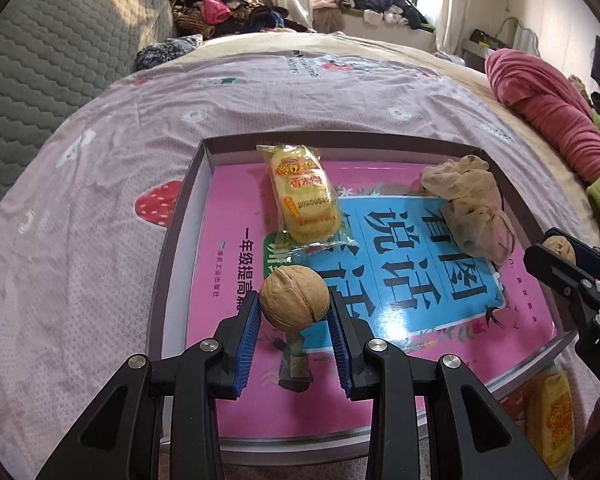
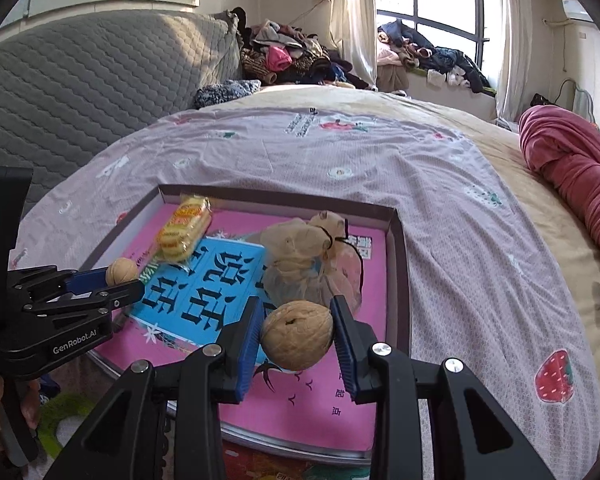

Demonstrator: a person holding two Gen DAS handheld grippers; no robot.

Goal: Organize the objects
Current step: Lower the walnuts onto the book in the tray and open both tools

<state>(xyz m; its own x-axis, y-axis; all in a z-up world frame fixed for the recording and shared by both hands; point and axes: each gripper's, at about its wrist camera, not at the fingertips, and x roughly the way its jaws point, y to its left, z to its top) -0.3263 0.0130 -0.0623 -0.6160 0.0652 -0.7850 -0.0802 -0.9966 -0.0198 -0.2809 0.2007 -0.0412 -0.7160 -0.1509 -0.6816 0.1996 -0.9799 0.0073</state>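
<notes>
On a bed under a lilac strawberry-print sheet lies a shallow box lined with a pink and blue book cover. My left claw is clamped on a walnut above the box's near edge. Beyond it lies a wrapped rice cracker packet, then a bundled mesh bag. My right claw grips a second walnut, the bag just ahead of it.

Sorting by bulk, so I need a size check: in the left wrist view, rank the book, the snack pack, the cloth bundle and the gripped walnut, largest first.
1. Book, by far.
2. Cloth bundle and snack pack: too alike to rank.
3. Walnut in the left tool; nearness to the camera enlarges it, so it is truly smallest.
</notes>
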